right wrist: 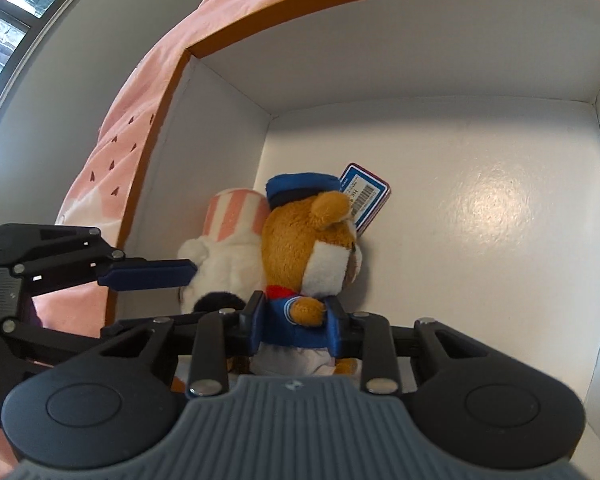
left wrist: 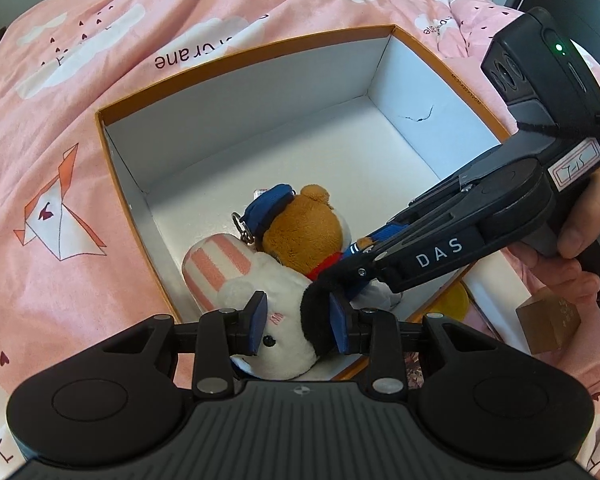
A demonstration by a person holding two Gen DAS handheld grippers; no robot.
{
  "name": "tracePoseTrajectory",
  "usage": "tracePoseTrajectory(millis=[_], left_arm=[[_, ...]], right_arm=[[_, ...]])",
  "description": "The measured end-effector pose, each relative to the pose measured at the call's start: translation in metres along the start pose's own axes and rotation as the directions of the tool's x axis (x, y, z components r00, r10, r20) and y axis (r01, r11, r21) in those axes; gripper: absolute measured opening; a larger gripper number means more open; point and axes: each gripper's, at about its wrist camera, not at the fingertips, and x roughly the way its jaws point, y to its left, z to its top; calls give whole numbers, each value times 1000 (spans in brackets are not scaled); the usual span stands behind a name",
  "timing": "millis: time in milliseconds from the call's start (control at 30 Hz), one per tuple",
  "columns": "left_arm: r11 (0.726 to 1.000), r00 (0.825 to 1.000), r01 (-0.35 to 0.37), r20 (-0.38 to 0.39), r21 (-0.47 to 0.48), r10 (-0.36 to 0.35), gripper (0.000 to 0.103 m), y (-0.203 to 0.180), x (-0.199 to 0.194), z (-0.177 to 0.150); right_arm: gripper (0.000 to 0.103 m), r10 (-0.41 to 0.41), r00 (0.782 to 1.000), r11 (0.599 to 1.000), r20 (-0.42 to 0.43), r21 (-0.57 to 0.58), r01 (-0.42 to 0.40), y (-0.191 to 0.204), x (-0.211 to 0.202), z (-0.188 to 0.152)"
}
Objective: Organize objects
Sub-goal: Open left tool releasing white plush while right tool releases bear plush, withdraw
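While both toys sat low in the box (left wrist: 112, 148), we had a claw on each of them. Our left claw (left wrist: 300, 320) was clamped on the white plush (left wrist: 276, 300), its blue pads pressing the head from either side, and that plush lay against the box's near corner with its pink-striped ear (left wrist: 216, 264) along the wall. Our right claw (right wrist: 296, 324) was clamped on the bear (right wrist: 300, 248) around its blue jacket; the bear stood just beside the white plush, touching it, cap (right wrist: 300, 186) up and a tag (right wrist: 366, 194) poking out behind its head.

So two toys looked as good as placed, we reckoned, though neither grip had been let go. Most of the box floor was bare white card, so there was plenty of room left. Outside the box, on the pink bed cover (left wrist: 60, 120), a brown cube (left wrist: 548, 324) and something yellow (left wrist: 456, 300) by the box edge looked like what remained to tidy; we could not tell what the yellow thing was.
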Motion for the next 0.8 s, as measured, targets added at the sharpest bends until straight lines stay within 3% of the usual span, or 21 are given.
tracePoseTrajectory(millis=[200,433,567,800], left_arm=[[1000,999,-17,-30,-13,16,39,-1,18,2],[1000,1000,-21,14,-16,22,46,-1,11,-2],[998,998,-28,57,-48,31,55,-1,3,-8],[990,987,-33,151,-140,54,58,-3,-24,-21]], right_arm=[[33,-21,999,999,-27,48,23,-5,17,-3],[38,-41,999,999,2,34,41,-1,12,-8],[60,-103,993,995,52,-5,104,5,4,-12],[68,-133,982,990,133,-37,139,13,-22,-18]])
